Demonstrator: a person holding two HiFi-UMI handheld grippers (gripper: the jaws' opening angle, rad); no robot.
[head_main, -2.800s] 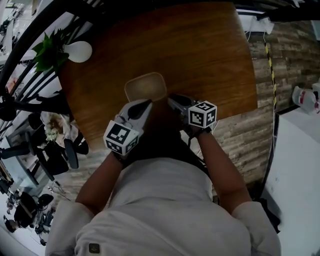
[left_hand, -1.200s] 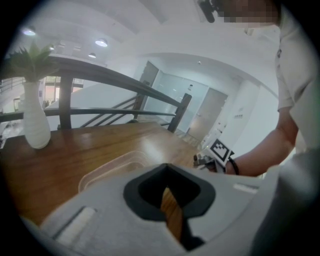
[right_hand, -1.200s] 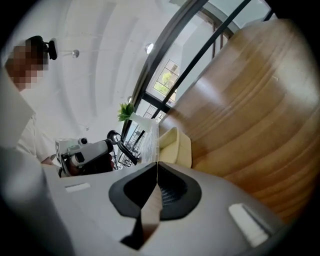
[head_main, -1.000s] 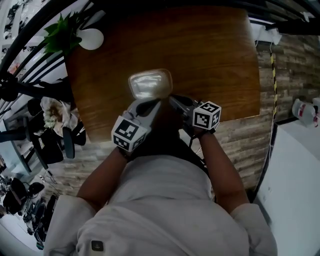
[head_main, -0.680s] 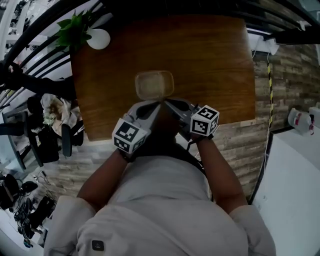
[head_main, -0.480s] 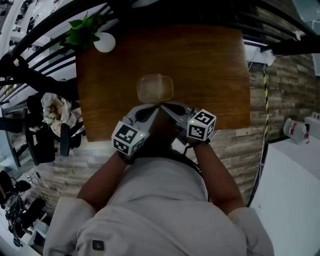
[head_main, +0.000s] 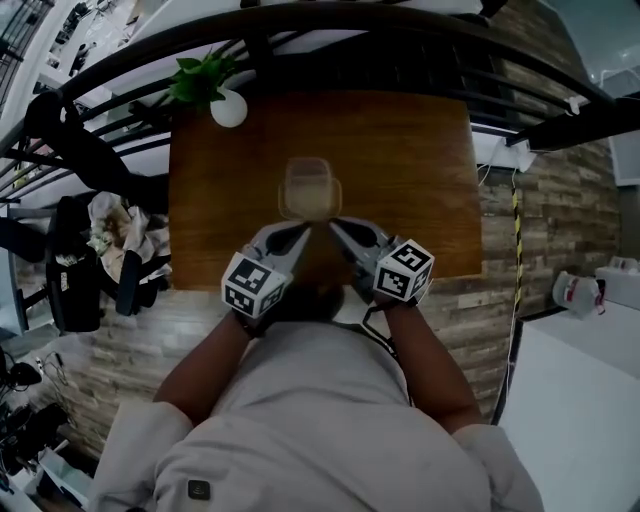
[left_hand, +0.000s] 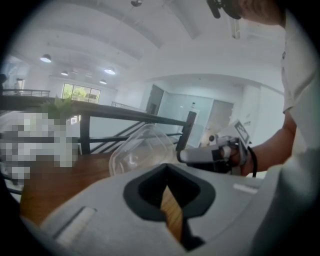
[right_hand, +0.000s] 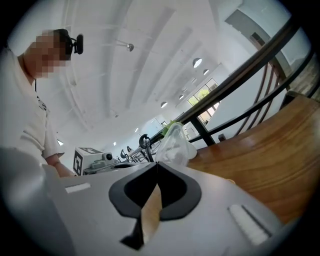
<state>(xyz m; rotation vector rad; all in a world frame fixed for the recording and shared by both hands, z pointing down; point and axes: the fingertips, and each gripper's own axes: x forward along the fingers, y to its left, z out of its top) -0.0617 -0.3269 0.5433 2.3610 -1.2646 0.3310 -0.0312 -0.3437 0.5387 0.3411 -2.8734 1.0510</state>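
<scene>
The clear plastic container (head_main: 309, 188) that sat on the counter (head_main: 420, 170) a second ago now hangs tilted above it, so we carry it wholly by the left tool (head_main: 301, 231) and right tool (head_main: 336, 225), both pinched on its near rim

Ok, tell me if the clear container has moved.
Yes. The container has risen off the table and now tilts up in front of the railing.

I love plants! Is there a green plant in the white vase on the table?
Yes, green leaves stick out of the white vase at the far left corner of the table.
</scene>
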